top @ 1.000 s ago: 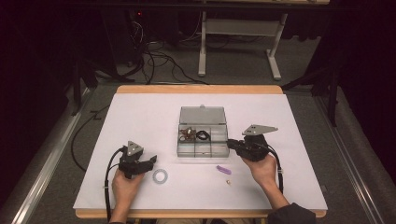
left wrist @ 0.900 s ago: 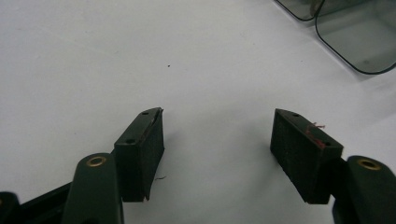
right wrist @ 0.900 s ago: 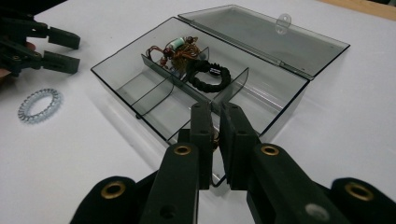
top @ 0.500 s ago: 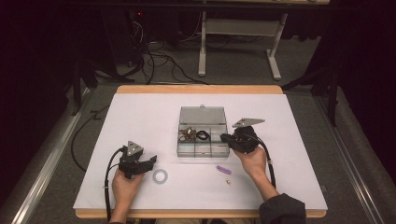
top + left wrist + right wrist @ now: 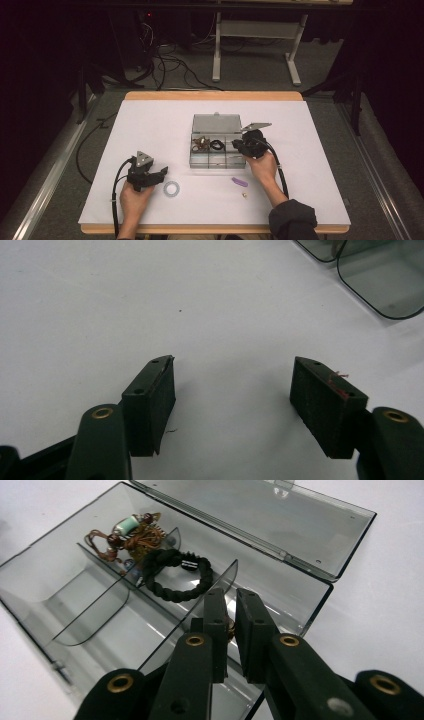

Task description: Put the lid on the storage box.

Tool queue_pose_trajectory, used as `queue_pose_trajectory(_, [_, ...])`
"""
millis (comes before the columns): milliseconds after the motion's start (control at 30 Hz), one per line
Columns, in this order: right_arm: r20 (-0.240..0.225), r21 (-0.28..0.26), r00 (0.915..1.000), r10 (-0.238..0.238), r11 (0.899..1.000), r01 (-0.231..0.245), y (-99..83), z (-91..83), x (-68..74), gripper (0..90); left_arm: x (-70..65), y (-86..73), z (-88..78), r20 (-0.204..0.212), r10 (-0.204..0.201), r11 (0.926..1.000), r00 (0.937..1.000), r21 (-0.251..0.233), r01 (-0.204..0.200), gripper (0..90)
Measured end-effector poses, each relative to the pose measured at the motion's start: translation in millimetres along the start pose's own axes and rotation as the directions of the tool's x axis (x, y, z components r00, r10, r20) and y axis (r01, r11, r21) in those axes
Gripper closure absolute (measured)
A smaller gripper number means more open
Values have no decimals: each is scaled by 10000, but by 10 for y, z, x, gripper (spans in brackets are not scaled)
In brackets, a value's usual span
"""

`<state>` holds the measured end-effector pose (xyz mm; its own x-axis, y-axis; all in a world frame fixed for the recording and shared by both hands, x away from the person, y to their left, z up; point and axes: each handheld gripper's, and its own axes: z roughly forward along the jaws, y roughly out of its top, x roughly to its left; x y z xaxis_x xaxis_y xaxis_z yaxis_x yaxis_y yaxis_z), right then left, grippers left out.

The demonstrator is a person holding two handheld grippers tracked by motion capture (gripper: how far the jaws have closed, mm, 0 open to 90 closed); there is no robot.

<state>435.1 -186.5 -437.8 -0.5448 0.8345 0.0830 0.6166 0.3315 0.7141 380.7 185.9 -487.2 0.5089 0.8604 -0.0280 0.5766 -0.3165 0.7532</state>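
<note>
A grey see-through box [image 5: 215, 123] stands open at the table's middle, lid tipped back. In the right gripper view its wall [image 5: 45, 555] and dividers show; a black braided ring [image 5: 176, 576] and a brown beaded tangle [image 5: 131, 536] lie in the far compartments. My right gripper [image 5: 230, 596] hangs over the box's near right compartment, jaws almost together with a small gold piece [image 5: 230, 628] pinched between them. In the high view that gripper [image 5: 236, 145] sits at the box's right end. My left gripper [image 5: 164, 173] rests on the white sheet, open and empty [image 5: 232, 385].
A white ring [image 5: 171, 188] lies just right of the left gripper. A small purple piece [image 5: 239, 182] and a tiny gold bit [image 5: 244, 195] lie in front of the box. Rounded grey see-through panes [image 5: 385, 280] sit beyond the left jaws. Dark floor surrounds the table.
My right hand has moved left and slightly down from the box's right side to over its right compartment. The left hand has stayed where it was.
</note>
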Motion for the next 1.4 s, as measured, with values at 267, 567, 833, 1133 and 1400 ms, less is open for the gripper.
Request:
queue_pose_trajectory(267, [288, 195, 9995, 138, 9997, -144, 16, 97, -32, 796, -1, 0, 0, 1, -2, 10000, 10000, 2, 2, 349])
queue_pose_trajectory(567, [100, -98, 9999, 103, 9999, -102, 8, -42, -15, 769, -1, 0, 0, 5, 7, 10000, 10000, 8, -7, 349])
queue_pose_trajectory(833, [-236, -480, 9996, -138, 9988, 126, -11, -205, 54, 733, -1, 0, 0, 3, 2, 10000, 10000, 7, -2, 348])
queue_pose_trajectory(1133, [-522, -667, 9985, -181, 9977, 146, -114, -391, 85, 721, 0, 0, 0, -2, 15, 10000, 10000, 10, -15, 349])
queue_pose_trajectory(1400, [-637, -1078, 9977, -251, 9940, 182, -243, -594, 113, 710, -1, 0, 1, -2, 1, 10000, 10000, 8, -1, 348])
